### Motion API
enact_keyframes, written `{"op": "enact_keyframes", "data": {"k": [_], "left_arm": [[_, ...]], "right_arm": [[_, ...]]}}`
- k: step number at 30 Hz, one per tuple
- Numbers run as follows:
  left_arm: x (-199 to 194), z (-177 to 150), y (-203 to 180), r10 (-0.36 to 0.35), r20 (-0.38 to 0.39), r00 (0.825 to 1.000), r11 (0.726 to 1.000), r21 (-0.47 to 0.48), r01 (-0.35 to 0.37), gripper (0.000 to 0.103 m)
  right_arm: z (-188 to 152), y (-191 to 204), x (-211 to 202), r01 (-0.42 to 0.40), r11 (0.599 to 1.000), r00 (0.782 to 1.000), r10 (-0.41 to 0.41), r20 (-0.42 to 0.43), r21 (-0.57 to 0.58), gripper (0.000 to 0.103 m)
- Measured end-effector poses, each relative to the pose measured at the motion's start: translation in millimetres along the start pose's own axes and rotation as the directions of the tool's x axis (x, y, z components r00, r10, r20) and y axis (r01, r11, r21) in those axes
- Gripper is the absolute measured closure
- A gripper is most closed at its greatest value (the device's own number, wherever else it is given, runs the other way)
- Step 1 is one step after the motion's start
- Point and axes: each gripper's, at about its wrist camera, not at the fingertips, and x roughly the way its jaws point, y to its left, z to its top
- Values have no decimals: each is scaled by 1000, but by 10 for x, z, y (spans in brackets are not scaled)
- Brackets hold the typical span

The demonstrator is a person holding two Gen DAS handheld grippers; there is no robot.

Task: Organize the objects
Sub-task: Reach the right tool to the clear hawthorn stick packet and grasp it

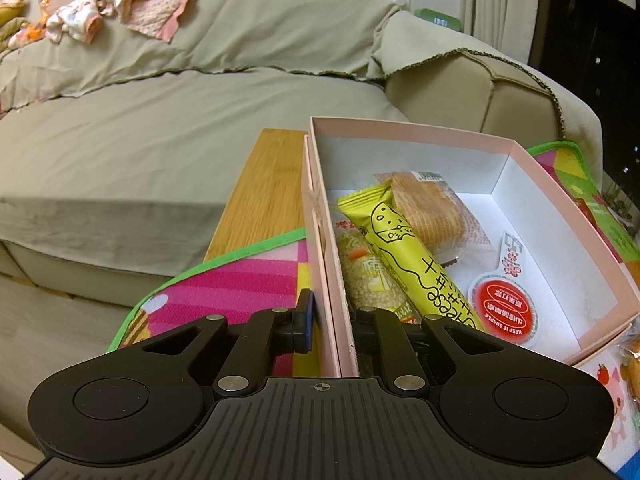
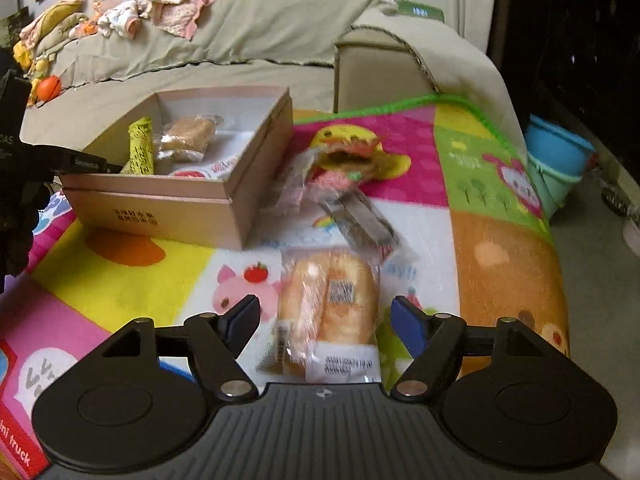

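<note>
My left gripper [image 1: 334, 316] is shut on the near side wall of the open pink box [image 1: 320, 220], one finger outside and one inside. In the box lie a yellow cheese stick [image 1: 400, 248], a wrapped bread [image 1: 432, 212], a rice bar packet [image 1: 368, 276] and a red-lidded sauce cup [image 1: 506, 312]. In the right wrist view the box [image 2: 160, 208] stands at the left on the colourful mat [image 2: 500, 248]. My right gripper [image 2: 326, 316] is open, with a wrapped bread packet [image 2: 332, 300] lying on the mat between its fingers; the pads stand clear of it.
Beyond the bread lie a dark snack bar [image 2: 364, 220] and a crumpled colourful wrapper [image 2: 344, 156]. A red carton [image 2: 16, 340] sits at the lower left. A beige sofa [image 1: 160, 140] with clothes is behind, a wooden table [image 1: 264, 192] shows under the mat, and blue buckets [image 2: 556, 160] stand right.
</note>
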Motion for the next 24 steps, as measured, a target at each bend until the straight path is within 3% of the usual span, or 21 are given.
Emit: {"op": "enact_keyframes", "data": {"k": [3, 5, 6, 7, 9, 13, 16, 18, 19, 24], "left_arm": [[-1, 1, 0, 0, 0, 1000, 1000, 0, 0, 90], [-1, 2, 0, 0, 0, 1000, 1000, 0, 0, 90], [-1, 2, -1, 0, 0, 1000, 1000, 0, 0, 90], [-1, 2, 0, 0, 0, 1000, 1000, 0, 0, 90], [-1, 1, 0, 0, 0, 1000, 1000, 0, 0, 90], [-1, 3, -1, 0, -1, 1000, 1000, 1, 0, 90], [-2, 2, 0, -1, -1, 1000, 1000, 0, 1, 90], [-5, 0, 1, -1, 0, 1000, 1000, 1, 1, 90], [-8, -4, -1, -2, 0, 1000, 1000, 1, 2, 90], [-12, -2, 1, -2, 1, 1000, 1000, 0, 2, 90]], "right_arm": [[190, -8, 19, -35, 999, 999, 35, 36, -1, 30], [397, -97, 115, -115, 992, 993, 113, 36, 49, 32], [499, -144, 184, -147, 986, 989, 145, 31, 77, 40], [611, -191, 276, -172, 980, 985, 170, 25, 104, 56], [825, -273, 496, -195, 968, 980, 197, 2, 161, 66], [1109, -419, 984, -221, 930, 970, 240, -32, 293, 72], [1147, -452, 1257, -250, 901, 956, 287, -55, 356, 72], [1115, -408, 1347, -222, 911, 961, 264, -78, 347, 78], [1084, -400, 1353, -229, 909, 959, 271, -78, 348, 90], [916, -395, 1152, -269, 900, 945, 315, -85, 345, 95]]}}
